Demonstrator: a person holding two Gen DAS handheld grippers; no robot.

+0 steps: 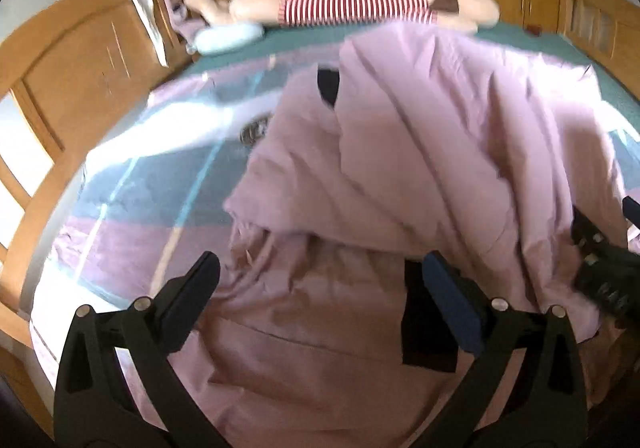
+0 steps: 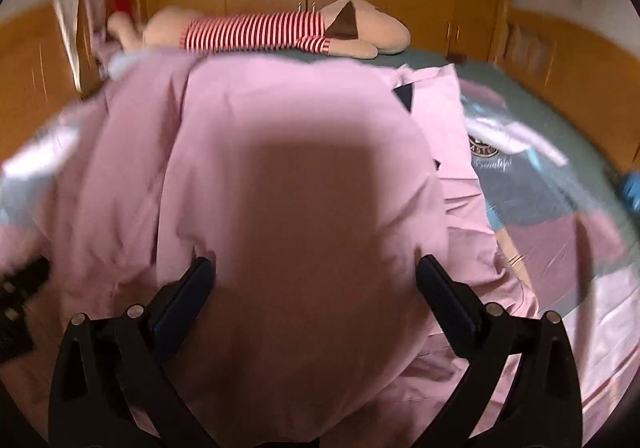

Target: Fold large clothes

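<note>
The pink garment (image 1: 420, 152) lies heaped on the bed (image 1: 304, 44), below the striped plush toy (image 1: 356, 4). Both the left tongs (image 1: 320, 276) and right tongs (image 2: 314, 280) gape wide and hold nothing, apparently poised over the garment's near edge for a fresh grip.

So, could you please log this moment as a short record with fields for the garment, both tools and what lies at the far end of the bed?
garment: pink garment, rumpled and partly doubled over on the bed
left tool: open, above the fabric, gripping nothing
right tool: open, fabric bulging between its fingers, no pinch visible
far end of bed: plush toy in a red-and-white striped top
image quality: motion blur in both views
</note>
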